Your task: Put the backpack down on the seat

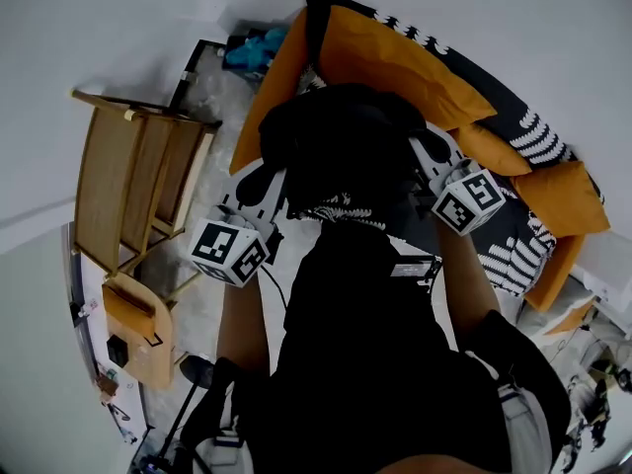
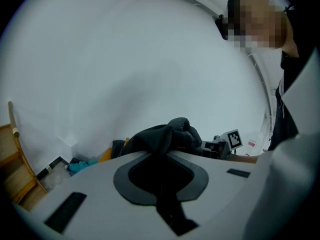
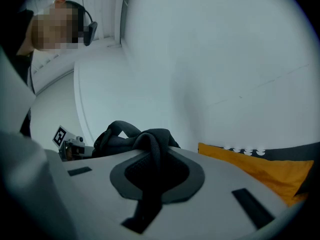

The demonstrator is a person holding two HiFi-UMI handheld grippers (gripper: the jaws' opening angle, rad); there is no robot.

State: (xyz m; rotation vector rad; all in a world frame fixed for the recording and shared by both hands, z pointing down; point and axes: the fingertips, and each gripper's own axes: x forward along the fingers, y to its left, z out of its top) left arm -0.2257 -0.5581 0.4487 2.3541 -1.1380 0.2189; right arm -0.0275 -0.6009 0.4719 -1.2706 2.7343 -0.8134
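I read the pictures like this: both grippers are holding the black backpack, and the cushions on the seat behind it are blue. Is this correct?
Not quite: the cushions are orange, not blue, as the head view shows. Corrected: both the left gripper and the right gripper are holding the black backpack, and the cushions on the seat behind it are orange.

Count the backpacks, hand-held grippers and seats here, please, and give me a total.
Black backpack: 1
Hand-held grippers: 2, the left hand-held gripper and the right hand-held gripper, each shut on the backpack
Seat with orange cushions: 1
Total: 4
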